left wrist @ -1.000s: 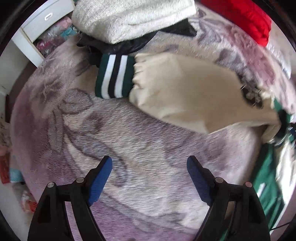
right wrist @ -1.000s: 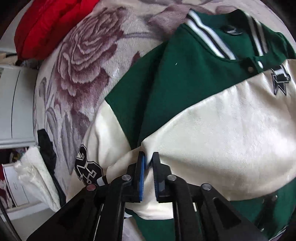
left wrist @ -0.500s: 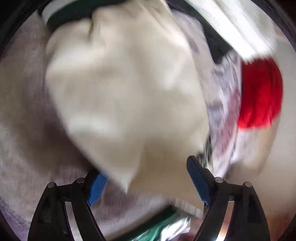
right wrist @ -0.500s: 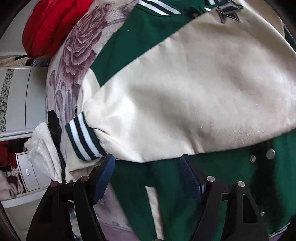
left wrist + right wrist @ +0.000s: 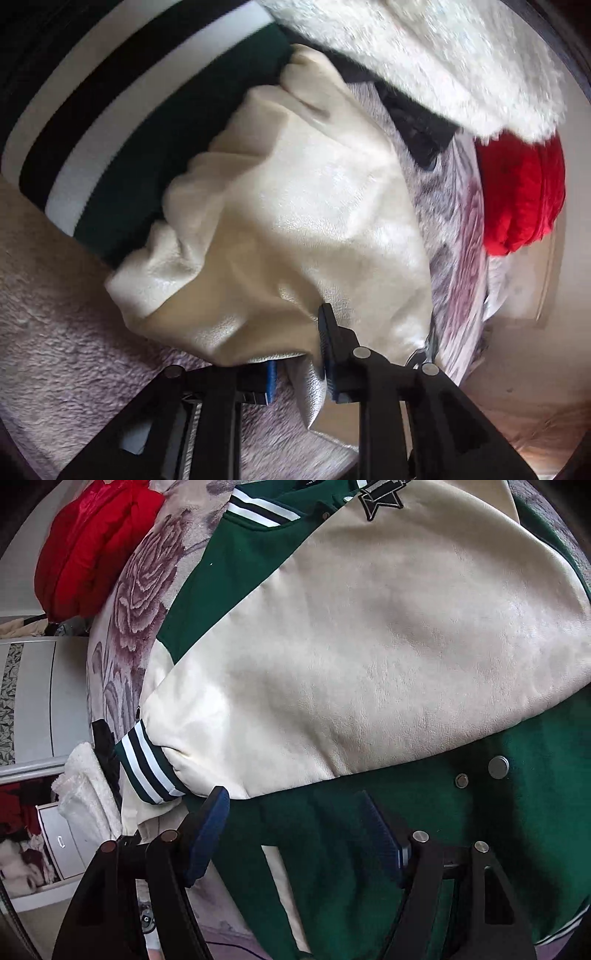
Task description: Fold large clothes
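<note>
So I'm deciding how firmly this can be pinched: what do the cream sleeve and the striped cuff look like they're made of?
The cream sleeve looks like faux leather or a smooth coated fabric: faint sheen, fine grain, stiff rounded creases. From the right wrist view it reads more matte, so suede-like is possible. The striped cuff looks like ribbed knit, matte and gathered.

No legible text, brand, number or label appears in either view. The only sign is a star-shaped patch (image 5: 382,496), black with a pale outline, sewn on the cream sleeve (image 5: 369,646) of the green jacket (image 5: 480,812) near its collar; no lettering can be made out on it. A small dark mark at the sleeve's left edge, beside the striped cuff (image 5: 147,764), may belong to another emblem, but too little of it shows to read. The snap buttons (image 5: 498,767) show no readable engraving.
</note>
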{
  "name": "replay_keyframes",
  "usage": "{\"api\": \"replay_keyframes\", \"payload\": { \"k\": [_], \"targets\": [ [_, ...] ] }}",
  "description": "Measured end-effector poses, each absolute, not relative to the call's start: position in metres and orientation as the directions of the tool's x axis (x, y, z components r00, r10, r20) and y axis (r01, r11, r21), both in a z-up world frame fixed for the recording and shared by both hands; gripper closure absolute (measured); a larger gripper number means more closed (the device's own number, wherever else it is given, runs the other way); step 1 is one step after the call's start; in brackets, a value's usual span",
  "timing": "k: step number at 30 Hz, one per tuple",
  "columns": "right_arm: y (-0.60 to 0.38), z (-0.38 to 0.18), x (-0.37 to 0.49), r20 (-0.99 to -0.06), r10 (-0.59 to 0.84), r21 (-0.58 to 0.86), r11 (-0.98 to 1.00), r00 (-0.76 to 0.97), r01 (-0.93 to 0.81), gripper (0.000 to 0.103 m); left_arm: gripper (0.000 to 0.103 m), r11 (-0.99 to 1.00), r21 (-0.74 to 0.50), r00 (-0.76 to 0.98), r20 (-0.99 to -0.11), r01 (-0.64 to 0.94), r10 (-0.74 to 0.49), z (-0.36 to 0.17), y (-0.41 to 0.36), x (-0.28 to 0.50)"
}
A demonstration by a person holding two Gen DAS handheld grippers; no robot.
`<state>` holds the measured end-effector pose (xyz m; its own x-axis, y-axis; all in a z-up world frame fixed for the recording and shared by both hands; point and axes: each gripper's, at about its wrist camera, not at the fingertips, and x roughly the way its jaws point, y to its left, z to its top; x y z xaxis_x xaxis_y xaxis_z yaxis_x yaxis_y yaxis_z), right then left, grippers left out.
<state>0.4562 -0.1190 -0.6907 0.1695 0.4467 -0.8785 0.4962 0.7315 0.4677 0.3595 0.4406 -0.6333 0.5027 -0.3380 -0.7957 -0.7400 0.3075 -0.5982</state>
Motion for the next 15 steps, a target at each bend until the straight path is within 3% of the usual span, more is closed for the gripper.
{"api": "replay_keyframes", "payload": {
  "k": [3, 5, 9, 15],
  "targets": [
    [-0.118, -0.693, 0.454, -0.881, 0.443, 0.462, 0.739, 0.164, 0.491, 0.028, 0.097, 0.404, -0.525, 0.484, -0.85, -0.749, -0.206, -0.608, 0.426, 0.358],
    [-0.119, -0.692, 0.452, -0.886, 0.434, 0.457, 0.748, 0.166, 0.481, 0.028, 0.099, 0.508, -0.456, 0.47, -0.876, -0.731, -0.11, -0.586, 0.412, 0.361],
    [-0.126, -0.685, 0.445, -0.878, 0.436, 0.473, 0.731, 0.197, 0.492, 0.028, 0.1, 0.676, -0.369, 0.533, -0.845, -0.638, 0.042, -0.511, 0.381, 0.365],
    [-0.144, -0.674, 0.431, -0.86, 0.455, 0.506, 0.706, 0.229, 0.497, 0.028, 0.1, 0.83, -0.335, 0.668, -0.742, -0.446, 0.06, -0.417, 0.327, 0.395]
  ]
}}
